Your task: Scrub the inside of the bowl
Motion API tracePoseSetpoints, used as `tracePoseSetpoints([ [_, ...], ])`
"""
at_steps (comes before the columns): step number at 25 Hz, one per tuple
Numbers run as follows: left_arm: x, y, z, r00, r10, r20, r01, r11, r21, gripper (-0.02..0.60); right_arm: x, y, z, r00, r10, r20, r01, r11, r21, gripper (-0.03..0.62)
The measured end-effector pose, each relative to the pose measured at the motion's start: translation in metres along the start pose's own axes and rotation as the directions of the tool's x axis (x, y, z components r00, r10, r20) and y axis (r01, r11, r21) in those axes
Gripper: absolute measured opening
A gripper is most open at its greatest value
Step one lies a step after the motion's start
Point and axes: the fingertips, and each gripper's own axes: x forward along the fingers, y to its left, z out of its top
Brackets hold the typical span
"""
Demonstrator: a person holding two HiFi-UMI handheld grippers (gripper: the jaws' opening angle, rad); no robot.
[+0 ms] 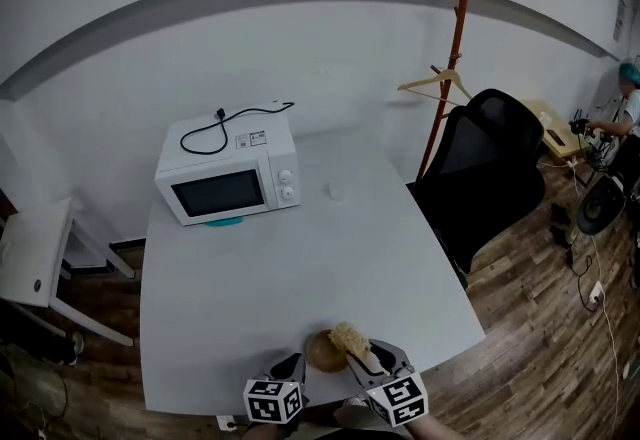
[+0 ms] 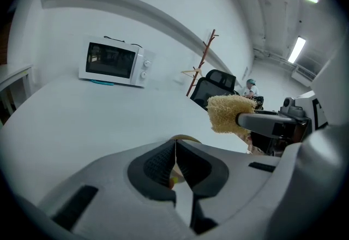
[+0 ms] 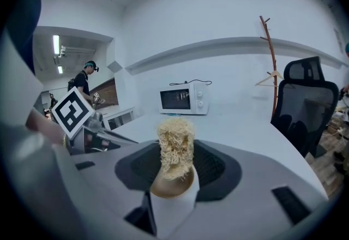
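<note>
At the near edge of the white table [image 1: 300, 273], the right gripper [image 3: 176, 158] pinches a pale loofah scrubber [image 3: 175, 141], whose lower end hangs into the mouth of the small brown bowl [image 1: 320, 356]; whether it touches the wood cannot be told. Just beside it, the left gripper [image 2: 175, 151] has its jaws pressed together on the bowl's thin rim. Well back on the table stands a white microwave [image 1: 228, 178], door closed, its dark window showing nothing of the inside.
</note>
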Motion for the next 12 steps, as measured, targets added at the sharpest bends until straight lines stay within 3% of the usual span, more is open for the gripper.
tracePoseSetpoints([
  [7,0.027,-0.002,-0.012,0.998,-0.018,-0.056,0.014,0.997,-0.080,0.030,0.022,-0.015,0.003,0.998,0.062,-0.018,-0.062,0.998,-0.012,0.172],
  [9,0.036,-0.004,-0.018,0.997,-0.031,-0.077,0.023,0.994,-0.103,0.125,0.023,-0.020,0.004,0.998,0.067,-0.016,-0.067,0.998,-0.007,0.172],
  [12,0.045,0.001,-0.023,0.996,-0.007,-0.088,-0.003,0.993,-0.116,0.127,0.023,-0.025,0.002,0.997,0.076,-0.020,-0.076,0.997,-0.001,0.172],
])
